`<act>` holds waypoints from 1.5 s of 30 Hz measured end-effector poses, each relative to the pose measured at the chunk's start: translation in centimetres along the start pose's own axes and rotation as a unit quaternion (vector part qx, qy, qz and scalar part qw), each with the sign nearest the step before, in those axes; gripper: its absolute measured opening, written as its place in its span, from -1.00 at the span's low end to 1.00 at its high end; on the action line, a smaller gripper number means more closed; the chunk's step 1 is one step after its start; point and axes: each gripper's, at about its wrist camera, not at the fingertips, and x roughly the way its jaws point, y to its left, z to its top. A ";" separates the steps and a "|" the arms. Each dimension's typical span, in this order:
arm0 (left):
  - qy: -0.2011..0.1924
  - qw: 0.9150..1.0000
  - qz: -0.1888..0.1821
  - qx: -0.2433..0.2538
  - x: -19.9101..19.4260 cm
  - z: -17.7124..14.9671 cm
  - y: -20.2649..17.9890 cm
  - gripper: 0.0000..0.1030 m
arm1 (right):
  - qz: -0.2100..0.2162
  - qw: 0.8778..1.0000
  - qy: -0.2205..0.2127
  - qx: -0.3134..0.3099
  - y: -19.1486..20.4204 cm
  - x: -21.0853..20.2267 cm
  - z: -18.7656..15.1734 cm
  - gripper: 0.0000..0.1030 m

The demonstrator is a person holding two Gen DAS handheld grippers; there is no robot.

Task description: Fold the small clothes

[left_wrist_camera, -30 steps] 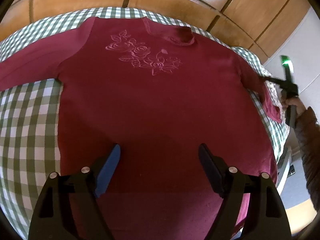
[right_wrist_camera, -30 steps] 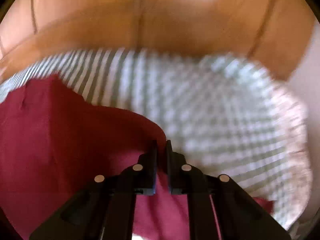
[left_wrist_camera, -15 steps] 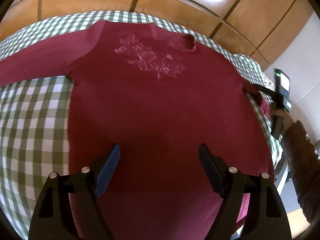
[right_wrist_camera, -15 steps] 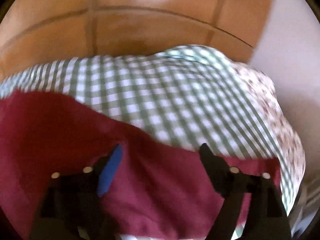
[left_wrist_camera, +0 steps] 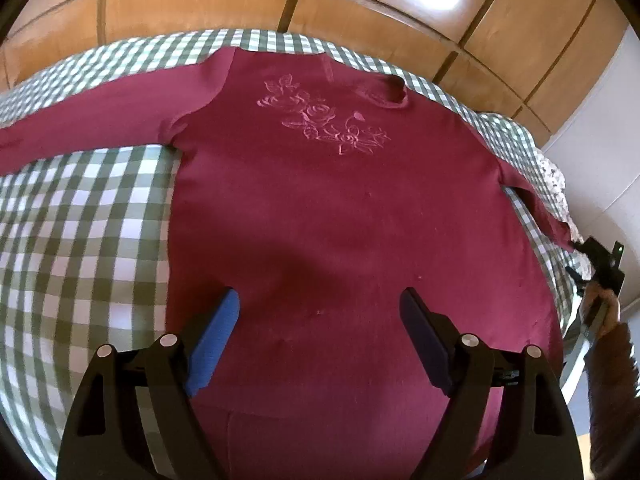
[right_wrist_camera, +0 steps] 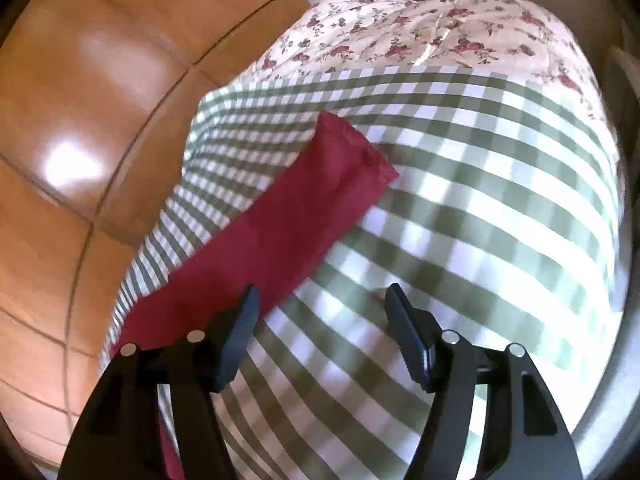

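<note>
Compared with a second ago, your right gripper (right_wrist_camera: 320, 300) no longer pinches the sleeve (right_wrist_camera: 288, 216): its jaws, then together on the cloth, have just sprung apart and begun narrowing again, and nothing lies between them now but checked cloth, the left finger's tip just at the sleeve's lower edge. The sleeve, then bunched at the fingertips, now lies flat and straight, running diagonally to its cuff. Your left gripper (left_wrist_camera: 320, 308) hovers over the lower body of the maroon sweater (left_wrist_camera: 340, 208) with its jaws wide apart and empty, as before. The sweater lies face up, its embroidered roses (left_wrist_camera: 324, 120) and neckline toward the far side, both sleeves stretched outward; seen from the left wrist, the right gripper sits at the far sleeve's cuff, a sleeved forearm (left_wrist_camera: 608, 380) behind it. The surface is a green-and-white checked cloth (right_wrist_camera: 480, 200) over a floral fabric (right_wrist_camera: 400, 32) at its edge. Beyond it stand glossy wooden panels (left_wrist_camera: 360, 12) and a pale wall (left_wrist_camera: 600, 160).
</note>
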 end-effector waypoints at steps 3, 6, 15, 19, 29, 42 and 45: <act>-0.002 1.000 0.010 -0.001 -0.3 -0.2 -0.1 0.58 | -0.012 1.000 0.004 -0.006 1.2 1.6 1.6 -0.20; -0.001 1.000 0.026 0.005 -0.6 -0.5 -0.1 0.58 | -0.075 0.995 -0.014 -0.059 3.2 2.7 3.5 -0.89; 0.011 0.998 0.056 0.008 -1.2 -1.8 1.0 0.58 | -0.139 0.981 -0.025 -0.130 4.3 3.6 4.6 0.10; 0.006 0.998 0.063 0.005 -2.6 -2.6 2.1 0.58 | -0.086 0.983 -0.007 -0.164 5.4 1.1 1.5 0.17; 0.014 0.998 0.054 -0.002 -5.5 -6.3 5.7 0.58 | 0.086 0.917 0.208 -0.330 9.0 -5.5 -15.2 0.15; 0.037 0.995 0.080 0.035 -5.0 -9.2 5.5 0.37 | 0.014 0.860 0.278 -0.427 5.7 -6.3 -24.6 -0.86; 0.034 0.996 0.078 0.030 -5.4 -9.2 5.5 0.37 | 0.022 0.859 0.290 -0.421 6.0 -5.7 -24.4 -0.68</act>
